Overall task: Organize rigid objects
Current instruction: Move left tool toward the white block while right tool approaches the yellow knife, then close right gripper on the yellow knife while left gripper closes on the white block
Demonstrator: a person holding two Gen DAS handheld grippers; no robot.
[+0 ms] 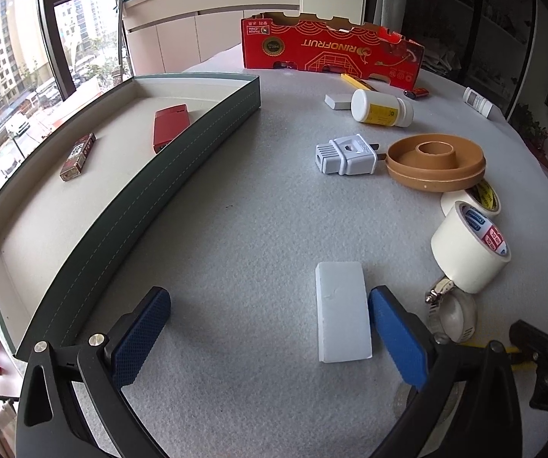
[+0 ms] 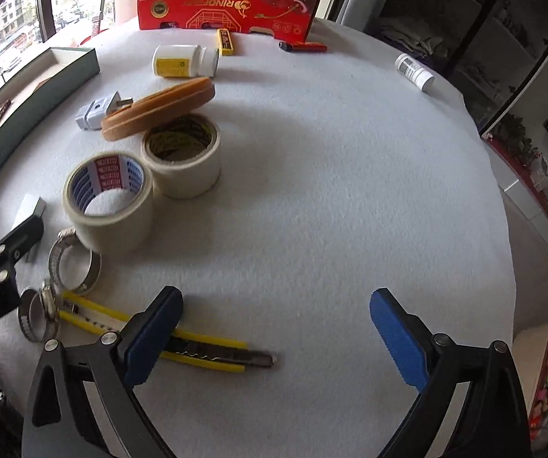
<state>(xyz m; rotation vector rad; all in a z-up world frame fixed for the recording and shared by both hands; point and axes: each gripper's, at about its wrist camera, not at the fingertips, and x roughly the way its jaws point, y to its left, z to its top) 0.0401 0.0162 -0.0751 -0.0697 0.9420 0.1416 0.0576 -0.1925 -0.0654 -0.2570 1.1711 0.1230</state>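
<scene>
My left gripper (image 1: 270, 336) is open above the grey felt table. A white rectangular block (image 1: 342, 311) lies between its fingers, close to the right pad (image 1: 396, 339). The green tray (image 1: 129, 198) on the left holds a red box (image 1: 169, 126) and a small brown pack (image 1: 78, 156). My right gripper (image 2: 274, 339) is open and holds nothing. A yellow utility knife (image 2: 197, 347) lies under its left finger. Two tape rolls (image 2: 110, 202) (image 2: 182, 154), a brown disc (image 2: 159, 108), a white plug (image 2: 96, 110) and hose clamps (image 2: 73, 261) lie nearby.
A red cardboard box (image 2: 228, 7) stands at the table's far edge. A white-and-yellow bottle (image 2: 184, 62), a yellow bar (image 2: 226, 42), a red lighter (image 2: 304, 46) and a small white bottle (image 2: 415, 70) lie near it. The table's round edge drops off on the right.
</scene>
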